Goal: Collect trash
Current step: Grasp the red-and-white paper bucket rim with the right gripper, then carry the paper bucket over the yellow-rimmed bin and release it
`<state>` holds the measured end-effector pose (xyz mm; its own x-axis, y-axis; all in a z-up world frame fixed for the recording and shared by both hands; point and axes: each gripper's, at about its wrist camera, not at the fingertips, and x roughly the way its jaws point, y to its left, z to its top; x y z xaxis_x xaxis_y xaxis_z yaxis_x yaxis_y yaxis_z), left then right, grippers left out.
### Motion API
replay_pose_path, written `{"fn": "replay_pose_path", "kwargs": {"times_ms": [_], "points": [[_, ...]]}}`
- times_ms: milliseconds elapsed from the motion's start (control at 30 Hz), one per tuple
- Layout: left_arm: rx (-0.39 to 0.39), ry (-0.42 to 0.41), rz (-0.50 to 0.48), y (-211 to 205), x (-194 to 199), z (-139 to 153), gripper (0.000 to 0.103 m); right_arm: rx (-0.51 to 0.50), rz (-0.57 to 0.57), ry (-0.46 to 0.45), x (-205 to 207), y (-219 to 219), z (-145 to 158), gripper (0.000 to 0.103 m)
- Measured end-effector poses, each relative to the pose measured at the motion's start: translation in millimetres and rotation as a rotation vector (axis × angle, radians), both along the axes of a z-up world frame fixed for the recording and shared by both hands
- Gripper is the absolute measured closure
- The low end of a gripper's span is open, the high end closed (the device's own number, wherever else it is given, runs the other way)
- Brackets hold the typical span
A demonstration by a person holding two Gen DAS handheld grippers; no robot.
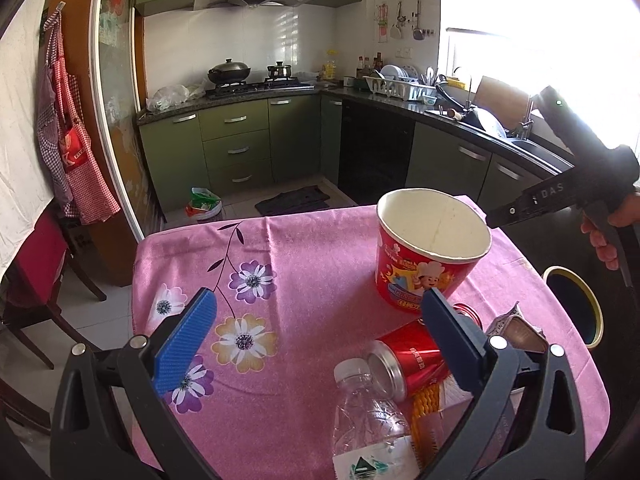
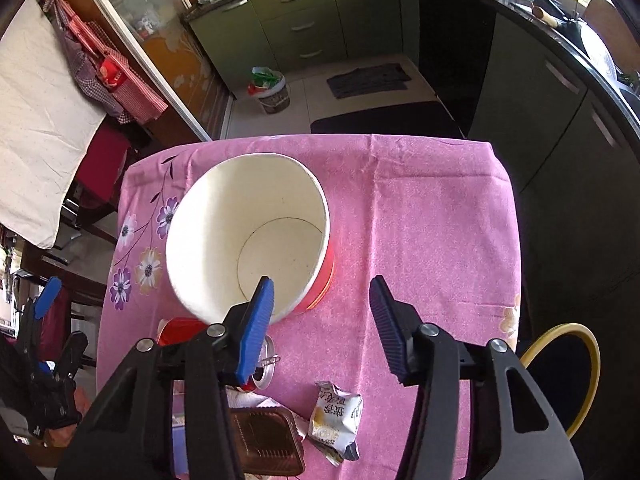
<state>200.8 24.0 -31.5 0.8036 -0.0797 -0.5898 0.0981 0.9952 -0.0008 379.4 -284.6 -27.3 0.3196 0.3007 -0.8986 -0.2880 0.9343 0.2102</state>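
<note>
A red paper noodle bucket (image 1: 430, 250) stands upright and empty on the pink flowered tablecloth (image 1: 304, 264). A red can (image 1: 408, 356) lies on its side beside a clear plastic bottle (image 1: 372, 416). My left gripper (image 1: 316, 320) is open above the cloth, its right finger over the can. My right gripper (image 2: 322, 304) is open, hovering above the bucket (image 2: 248, 236), its left finger over the rim. A crumpled snack wrapper (image 2: 338, 420), a brown plastic tray (image 2: 266, 444) and the can (image 2: 262, 368) lie below it.
A black bin with a yellow rim (image 2: 564, 376) stands right of the table; it also shows in the left wrist view (image 1: 576, 308). Green kitchen cabinets (image 1: 236, 148) and a small floor bin (image 1: 204, 208) lie beyond. A chair (image 1: 36, 280) stands at the left.
</note>
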Motion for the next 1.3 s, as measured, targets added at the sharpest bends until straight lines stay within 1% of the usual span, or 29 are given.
{"fn": "replay_pose_path", "kwargs": {"times_ms": [33, 67, 200, 300, 333, 367, 400, 433, 533, 667, 800, 900, 1000, 1100, 1200, 1300], "points": [[-0.005, -0.002, -0.004, 2, 3, -1, 0.006, -0.014, -0.007, 0.01, 6, 5, -4, 0.06], [-0.013, -0.006, -0.005, 4, 5, -2, 0.006, -0.028, -0.013, 0.02, 12, 9, -7, 0.061], [-0.04, 0.012, -0.003, 12, 9, -6, 0.006, -0.037, -0.044, 0.072, 31, 18, -24, 0.063], [-0.052, 0.01, 0.002, 14, 7, -7, 0.006, -0.04, -0.053, 0.106, 41, 23, -35, 0.074], [-0.051, 0.005, -0.002, 13, 6, -6, 0.006, -0.045, -0.049, 0.109, 42, 23, -37, 0.08], [-0.045, 0.0, -0.006, 11, 5, -5, 0.006, -0.04, -0.046, 0.113, 43, 25, -39, 0.086], [-0.038, -0.006, -0.01, 10, 4, -5, 0.006, -0.041, -0.049, 0.117, 44, 27, -40, 0.088], [-0.031, -0.013, -0.013, 8, 3, -4, 0.006, -0.05, -0.048, 0.11, 45, 28, -41, 0.093], [-0.026, -0.023, -0.021, 6, 0, -3, 0.006, -0.045, -0.06, 0.1, 45, 22, -38, 0.098], [-0.039, -0.02, -0.037, 4, 0, -4, 0.006, -0.008, -0.089, 0.075, 41, -1, -24, 0.098], [-0.05, -0.023, -0.054, 2, -2, -4, 0.006, 0.052, -0.159, 0.041, 28, -52, 0, 0.098], [-0.054, -0.029, -0.067, 1, -4, -3, 0.006, 0.087, -0.252, 0.019, 8, -113, 15, 0.098], [-0.054, -0.03, -0.081, -3, -6, -3, 0.006, 0.097, -0.379, 0.002, -21, -187, 20, 0.098], [-0.052, -0.031, -0.095, -6, -8, -3, 0.006, 0.071, -0.527, 0.013, -51, -261, 8, 0.097], [-0.046, -0.032, -0.104, -10, -9, -3, 0.006, 0.051, -0.657, 0.054, -76, -323, -22, 0.097], [-0.04, -0.03, -0.107, -12, -8, -5, 0.006, 0.061, -0.759, 0.099, -90, -370, -58, 0.097]]}}
